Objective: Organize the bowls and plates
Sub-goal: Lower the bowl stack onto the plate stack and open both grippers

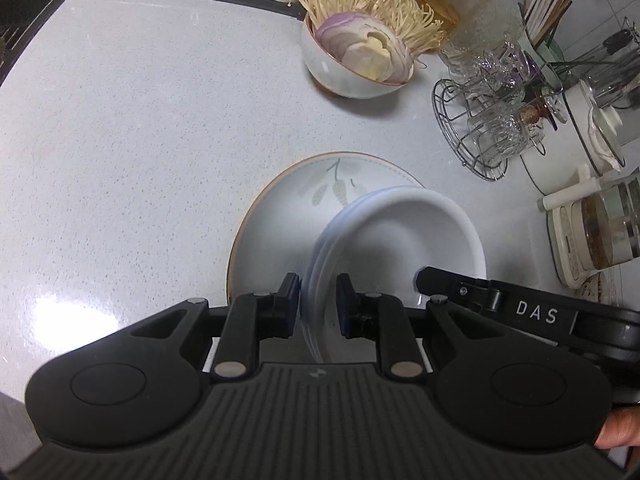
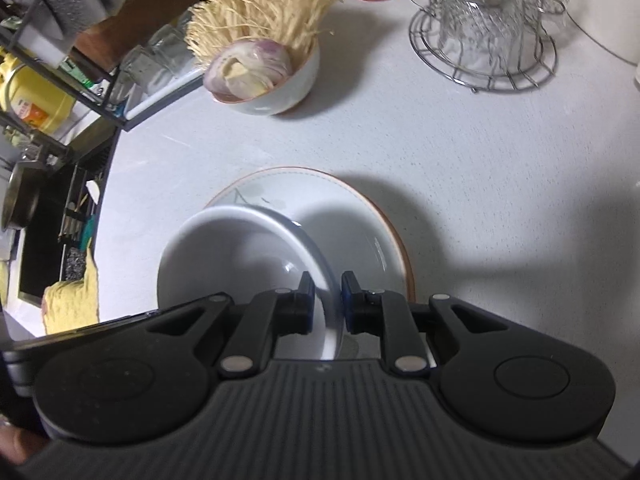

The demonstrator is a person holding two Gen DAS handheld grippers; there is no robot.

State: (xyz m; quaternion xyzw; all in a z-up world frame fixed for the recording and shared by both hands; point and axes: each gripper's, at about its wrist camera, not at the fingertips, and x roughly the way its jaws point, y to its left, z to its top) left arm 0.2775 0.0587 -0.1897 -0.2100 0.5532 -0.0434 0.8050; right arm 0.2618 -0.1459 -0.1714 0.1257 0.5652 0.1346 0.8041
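I have the left gripper (image 1: 318,306) clamped on one rim of the white bowl stack (image 1: 404,240) and the right gripper (image 2: 328,304) clamped on the opposite rim — stack poised over the leaf-patterned plate (image 1: 280,208) on the speckled counter (image 1: 140,140)

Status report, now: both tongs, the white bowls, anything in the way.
Left tongs and right tongs both shut on white bowls, opposite rims. Bowls over patterned plate. Onion bowl and glass rack stand clear.
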